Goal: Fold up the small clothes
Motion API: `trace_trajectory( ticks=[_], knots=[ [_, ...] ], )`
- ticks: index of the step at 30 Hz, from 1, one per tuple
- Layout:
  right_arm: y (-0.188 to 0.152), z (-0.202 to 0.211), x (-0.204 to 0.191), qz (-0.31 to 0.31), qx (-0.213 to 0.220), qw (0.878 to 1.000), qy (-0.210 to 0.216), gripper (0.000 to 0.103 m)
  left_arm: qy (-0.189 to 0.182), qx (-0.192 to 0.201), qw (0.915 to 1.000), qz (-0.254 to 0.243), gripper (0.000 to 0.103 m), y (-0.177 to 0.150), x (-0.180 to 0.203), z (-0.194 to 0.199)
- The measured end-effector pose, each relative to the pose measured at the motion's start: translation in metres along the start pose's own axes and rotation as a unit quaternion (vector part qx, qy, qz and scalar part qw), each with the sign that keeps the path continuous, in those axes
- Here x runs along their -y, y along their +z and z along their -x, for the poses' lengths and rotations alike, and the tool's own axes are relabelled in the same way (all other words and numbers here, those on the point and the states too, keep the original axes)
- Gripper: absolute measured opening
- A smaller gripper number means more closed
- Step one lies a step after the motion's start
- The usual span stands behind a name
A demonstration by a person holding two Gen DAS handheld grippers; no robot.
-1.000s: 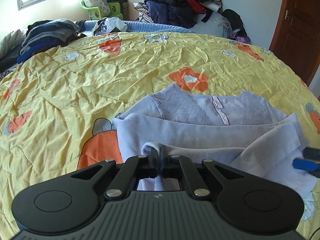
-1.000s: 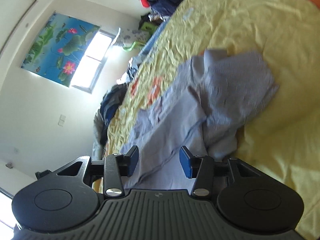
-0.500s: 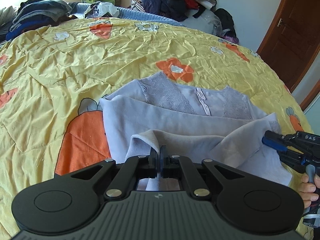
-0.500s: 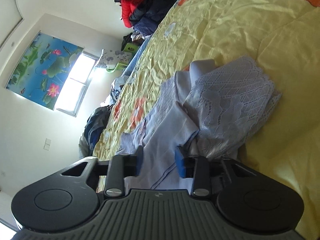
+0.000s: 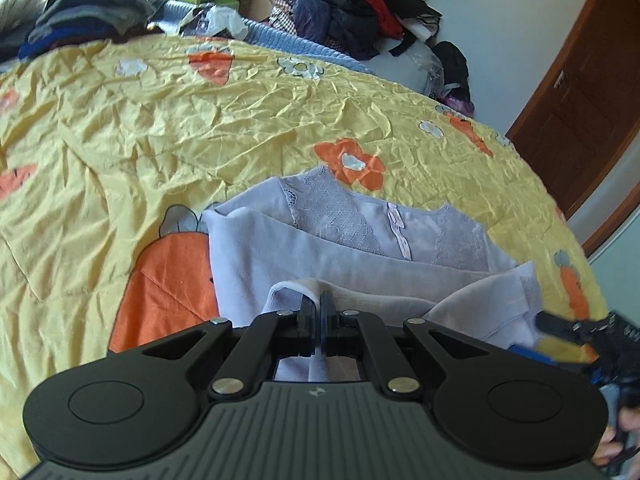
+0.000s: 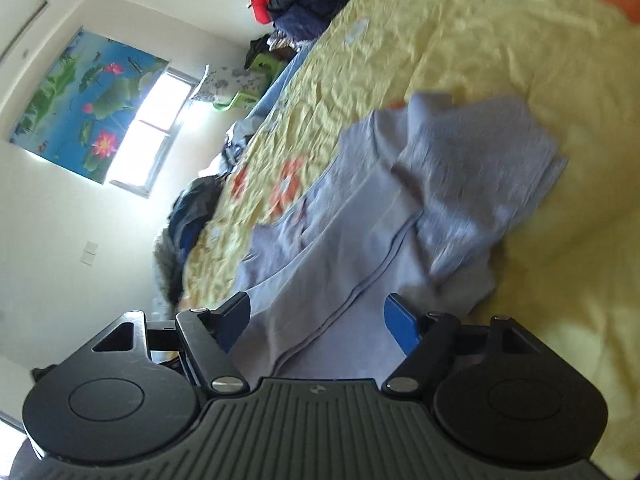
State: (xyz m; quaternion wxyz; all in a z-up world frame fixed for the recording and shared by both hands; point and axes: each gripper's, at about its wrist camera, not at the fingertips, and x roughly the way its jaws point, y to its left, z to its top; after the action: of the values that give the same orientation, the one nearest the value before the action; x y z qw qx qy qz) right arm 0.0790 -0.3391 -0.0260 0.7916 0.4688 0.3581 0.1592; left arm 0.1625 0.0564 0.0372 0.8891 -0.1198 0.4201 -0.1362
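Observation:
A small lavender top (image 5: 360, 236) with lace shoulder panels lies on the yellow flowered bedspread (image 5: 180, 128), its lower part folded up toward the neckline. My left gripper (image 5: 319, 312) is shut on the raised hem fold near its left end. My right gripper (image 6: 318, 320) has its jaws opening; the top's cloth (image 6: 360, 256) lies beyond and under them, and neither blue pad presses on it. In the left wrist view the right gripper (image 5: 560, 332) shows at the garment's right corner, held by a hand (image 5: 616, 436).
Piles of clothes (image 5: 352, 4) and folded dark garments (image 5: 80, 12) line the far edge of the bed. A brown door (image 5: 580, 92) stands at the right. A window (image 6: 148, 136) and a lotus picture (image 6: 84, 100) are on the wall.
My right gripper closed on the garment's right side, then opened wide and let it go. The left gripper stayed shut on the hem while its view tilted.

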Motion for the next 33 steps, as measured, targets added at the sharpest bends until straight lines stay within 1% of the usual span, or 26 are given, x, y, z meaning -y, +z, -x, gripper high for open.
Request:
trace_trajectory(
  ticks=[1, 3, 4, 6, 7, 8, 9, 10, 11, 12, 14, 16, 20, 22, 25, 29, 33],
  knots=[
    [-0.002, -0.006, 0.001, -0.011, -0.005, 1.000, 0.000, 0.069, -0.005, -0.002, 1.0000, 0.008, 0.002, 0.000, -0.002, 0.000],
    [-0.004, -0.020, 0.005, -0.035, -0.017, 0.999, 0.007, 0.068, -0.008, -0.001, 0.9998, 0.017, 0.002, 0.001, -0.003, 0.000],
    [-0.004, -0.024, 0.005, -0.038, -0.014, 0.999, 0.011, 0.066, -0.007, 0.001, 0.9998, 0.018, 0.002, 0.000, -0.003, 0.001],
    [-0.001, -0.026, 0.002, -0.028, 0.005, 1.000, 0.001, 0.060, -0.003, 0.002, 0.9998, 0.018, 0.002, 0.000, -0.002, 0.001],
    [0.001, -0.026, 0.002, -0.021, 0.019, 1.000, -0.008, 0.052, -0.002, 0.001, 0.9999, 0.017, 0.002, 0.000, -0.002, 0.000],
    [0.003, -0.026, 0.005, -0.024, 0.031, 0.999, -0.012, 0.048, 0.001, 0.000, 0.9999, 0.015, 0.002, -0.001, -0.001, 0.000],
    [0.006, -0.026, 0.009, -0.032, 0.042, 0.999, -0.012, 0.039, 0.003, 0.000, 0.9999, 0.012, 0.002, -0.001, 0.000, -0.001],
    [0.009, -0.027, 0.014, -0.041, 0.048, 0.998, -0.016, 0.027, 0.005, -0.001, 1.0000, 0.008, 0.002, -0.002, 0.001, -0.002],
    [0.011, -0.027, 0.019, -0.047, 0.053, 0.997, -0.020, 0.021, 0.005, -0.002, 1.0000, 0.007, 0.002, -0.003, 0.002, -0.003],
    [0.011, -0.027, 0.022, -0.053, 0.058, 0.997, -0.023, 0.012, 0.004, -0.004, 1.0000, 0.006, 0.002, -0.003, 0.003, -0.004],
    [0.010, -0.026, 0.026, -0.062, 0.068, 0.996, -0.012, 0.012, -0.002, -0.010, 0.9999, 0.006, 0.002, -0.005, 0.003, -0.006],
    [0.008, -0.024, 0.022, -0.041, 0.076, 0.996, -0.013, 0.009, -0.003, -0.013, 0.9999, 0.007, 0.002, -0.007, 0.002, -0.007],
    [0.010, -0.019, 0.005, 0.002, 0.083, 0.997, -0.004, 0.009, 0.001, -0.006, 0.9999, 0.013, 0.002, -0.006, -0.003, -0.002],
    [0.013, -0.015, -0.006, 0.030, 0.090, 0.996, -0.004, 0.009, -0.002, 0.000, 0.9997, 0.023, 0.002, -0.001, -0.007, 0.001],
    [0.022, -0.013, -0.018, 0.054, 0.097, 0.994, -0.002, 0.009, -0.013, 0.004, 0.9991, 0.040, 0.002, 0.008, -0.011, 0.001],
    [0.035, -0.019, -0.025, 0.066, 0.103, 0.993, -0.007, 0.009, -0.007, 0.013, 0.9987, 0.049, 0.002, 0.021, -0.012, -0.005],
    [0.045, -0.026, -0.027, 0.068, 0.114, 0.991, -0.010, 0.009, -0.016, 0.011, 0.9967, 0.079, 0.002, 0.035, -0.020, -0.016]
  ],
)
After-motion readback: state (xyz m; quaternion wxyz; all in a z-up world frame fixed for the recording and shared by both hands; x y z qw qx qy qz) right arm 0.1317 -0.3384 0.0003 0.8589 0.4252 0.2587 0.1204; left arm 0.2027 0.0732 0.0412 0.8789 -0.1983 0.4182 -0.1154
